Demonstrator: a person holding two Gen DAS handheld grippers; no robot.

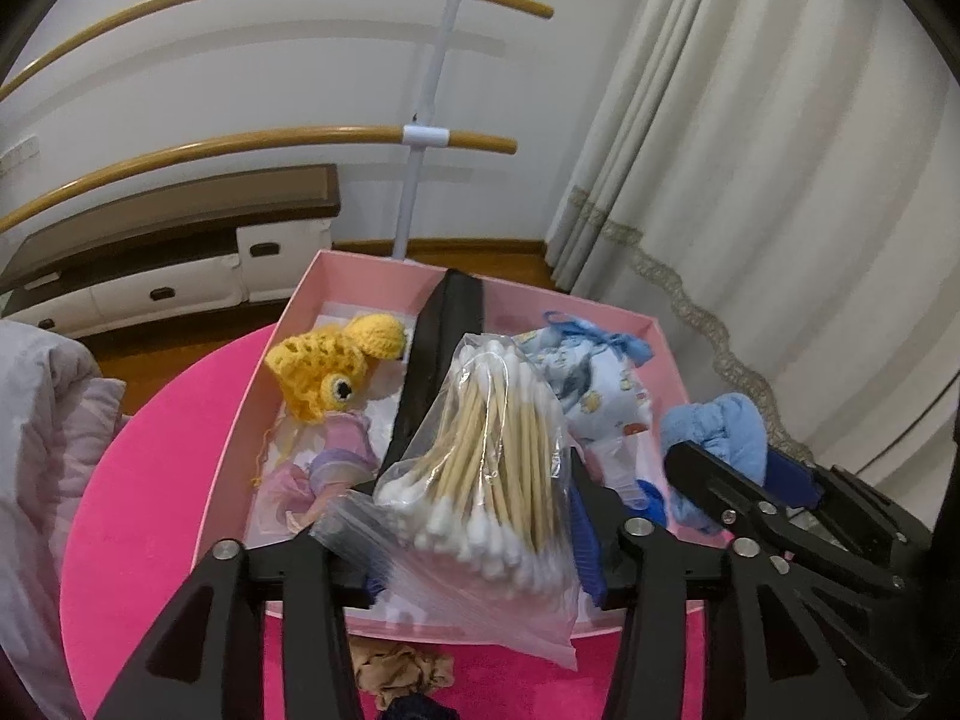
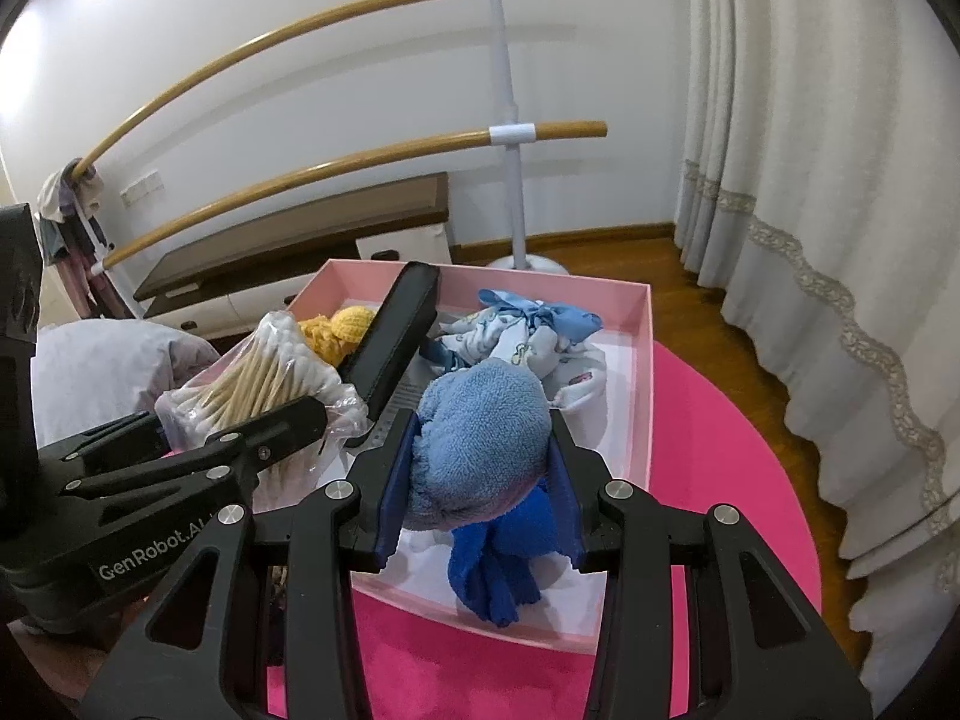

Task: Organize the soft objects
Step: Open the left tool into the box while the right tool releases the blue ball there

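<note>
- Crinkly clear plastic is what your left gripper [image 1: 474, 516] is clamped on: the bag of cotton swabs [image 1: 480, 456], held over the near edge of the pink box [image 1: 354, 276], just ahead of your fingers.
- Watch that bag: it is slick and loosely filled, so a light pinch on the film alone could let it slide out, or the swabs could shift and tip it off to one side.
- Your right gripper [image 2: 480, 474] is grasping the blue plush toy [image 2: 480, 438], squeezed between both pads, with its darker blue cloth [image 2: 498, 564] dangling below, over the right compartment.
- Mind the black divider [image 2: 396, 336] just ahead and left of that gripper; it leans, and a nudge from either load could knock it over.
- Both grippers sit close together, so crossing paths risks a bump.
- Already inside: a yellow crochet toy [image 1: 336, 372] left of the divider, a printed blue-and-white bundle [image 2: 528, 342] right of it.
- Tan fabric [image 1: 402, 672] lies on the pink mat [image 1: 150, 480] beneath your left gripper.
</note>
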